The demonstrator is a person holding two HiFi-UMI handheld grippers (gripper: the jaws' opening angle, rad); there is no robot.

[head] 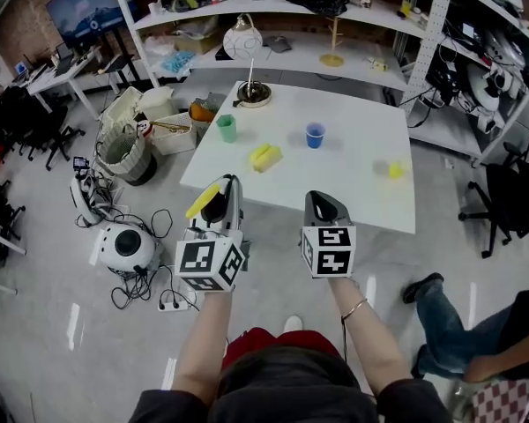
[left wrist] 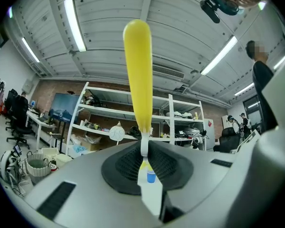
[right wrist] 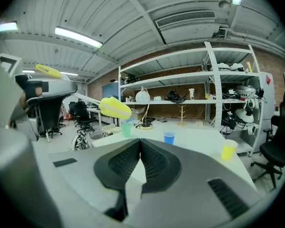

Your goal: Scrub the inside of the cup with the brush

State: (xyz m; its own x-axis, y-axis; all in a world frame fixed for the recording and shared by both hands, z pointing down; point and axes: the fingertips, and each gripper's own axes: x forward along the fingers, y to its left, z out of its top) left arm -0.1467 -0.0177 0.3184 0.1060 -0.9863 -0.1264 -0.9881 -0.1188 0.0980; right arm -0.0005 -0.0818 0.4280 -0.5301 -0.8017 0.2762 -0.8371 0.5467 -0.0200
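Table [head: 357, 183], white, bears blue cup [head: 315, 136]; cluttered shelves [head: 379, 11] stand behind.

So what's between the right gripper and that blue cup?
Only bare white table lies between the right gripper and the blue cup; the head view and right gripper view both show it.

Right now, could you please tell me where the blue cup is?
In the head view, the blue cup stands upright near the middle of the white table, right of the green cup and left of the yellow cup.
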